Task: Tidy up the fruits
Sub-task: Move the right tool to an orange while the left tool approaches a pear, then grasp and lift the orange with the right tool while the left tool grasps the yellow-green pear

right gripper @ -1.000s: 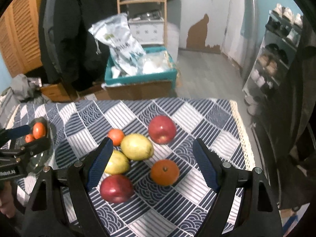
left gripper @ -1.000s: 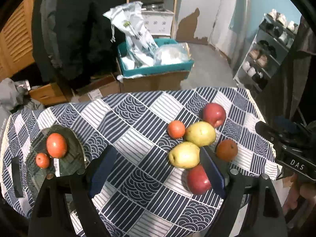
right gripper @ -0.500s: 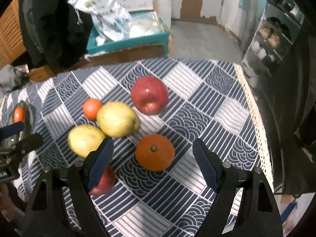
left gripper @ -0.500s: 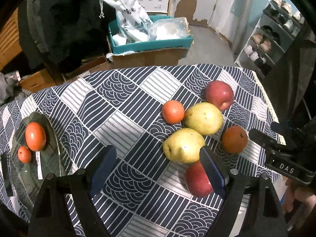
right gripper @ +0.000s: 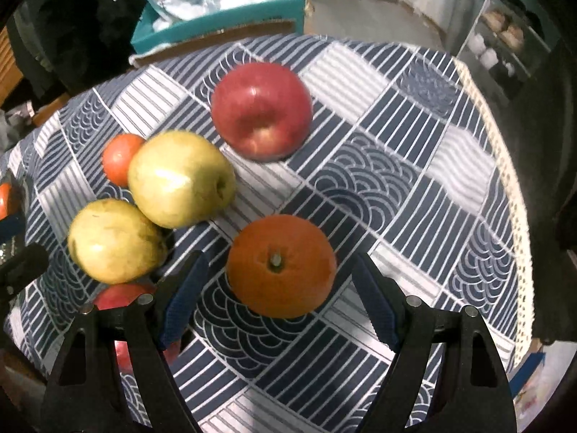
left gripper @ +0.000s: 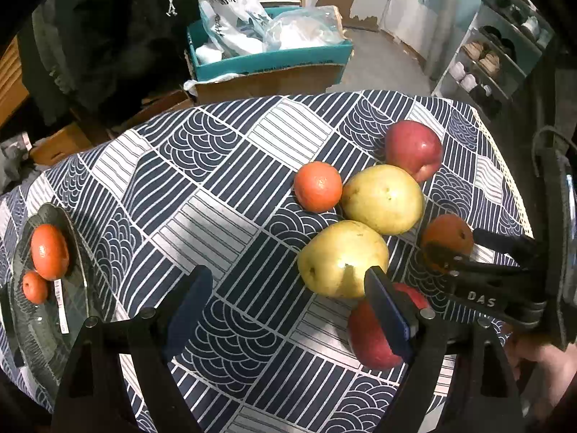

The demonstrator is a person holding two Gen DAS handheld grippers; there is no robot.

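- Right wrist view: the right gripper (right gripper: 276, 294) stands wide open and holds nothing; its blue pads sit either side of the orange (right gripper: 281, 265), apart from the skin, stem up.
- The orange looks firm and round with a dimpled peel, so it should take a moderate squeeze; I judge the widest part, level with its middle, the best hold, since a round fruit can roll out of a high or low grip.
- Left wrist view: the left gripper (left gripper: 288, 299) is also wide open and empty, over bare cloth (left gripper: 216, 187), its right pad in front of the near apple (left gripper: 371, 339).
- Just beyond lie two pears (left gripper: 342, 258), touching each other; they look heavier and smooth, with skin that could bruise.
- A small tangerine (left gripper: 318, 186) sits at the far pear's left, and the far apple (left gripper: 413, 148) behind that pear, at its right.
- At the left edge a dark plate (left gripper: 74, 299) holds two orange fruits (left gripper: 49, 251), well apart from the cluster; this is likely where the orange belongs.
- Off the far side of the table is a teal box (left gripper: 274, 59) with bags.
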